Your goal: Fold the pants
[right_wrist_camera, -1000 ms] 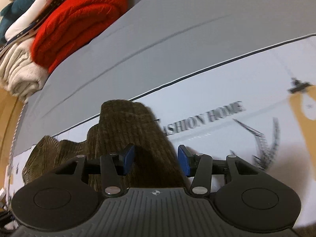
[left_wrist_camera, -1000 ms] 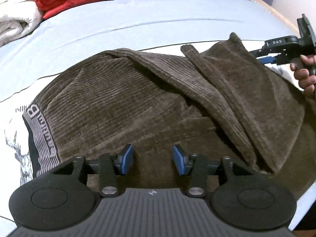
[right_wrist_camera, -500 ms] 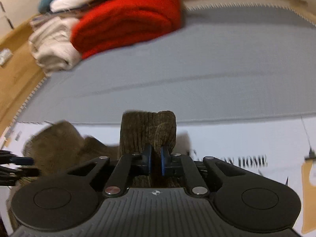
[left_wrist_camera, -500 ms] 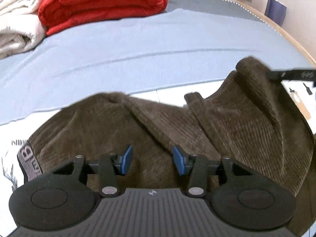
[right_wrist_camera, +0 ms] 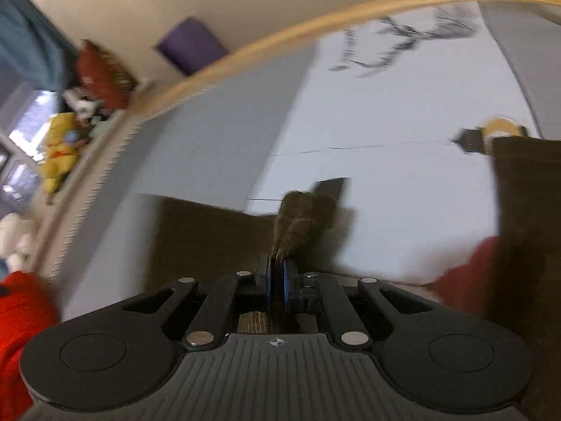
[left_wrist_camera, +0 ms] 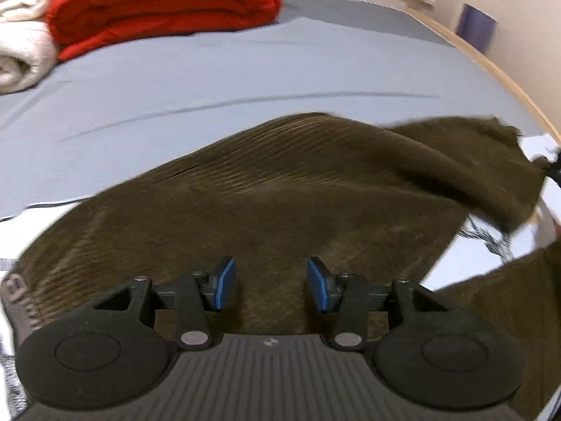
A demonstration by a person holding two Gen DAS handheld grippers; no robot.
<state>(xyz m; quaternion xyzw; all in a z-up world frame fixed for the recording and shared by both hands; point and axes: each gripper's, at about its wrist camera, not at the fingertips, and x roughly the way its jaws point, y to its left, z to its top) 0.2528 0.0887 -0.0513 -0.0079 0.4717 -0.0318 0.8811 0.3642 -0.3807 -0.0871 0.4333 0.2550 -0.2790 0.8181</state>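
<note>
Brown corduroy pants [left_wrist_camera: 280, 203] lie spread on the bed, with the grey waistband [left_wrist_camera: 14, 301] at the far left. My left gripper [left_wrist_camera: 268, 289] is open and empty, low over the near part of the pants. My right gripper [right_wrist_camera: 277, 277] is shut on a bunched end of a pant leg [right_wrist_camera: 298, 224] and holds it lifted and pulled out to the right. That lifted leg shows stretched at the right in the left wrist view [left_wrist_camera: 491, 161]. More brown fabric [right_wrist_camera: 526, 245] hangs at the right of the right wrist view.
A folded red blanket [left_wrist_camera: 157, 7] and cream blankets [left_wrist_camera: 17, 42] sit at the back left of the grey-blue bed sheet [left_wrist_camera: 245, 70]. A white printed sheet [right_wrist_camera: 403, 140] lies under the pants. The bed's wooden edge [left_wrist_camera: 491, 59] runs along the right.
My right gripper closed on the pant leg end, then lifted and swung it out to the right, stretching the leg. My left gripper stayed open over the pants.
</note>
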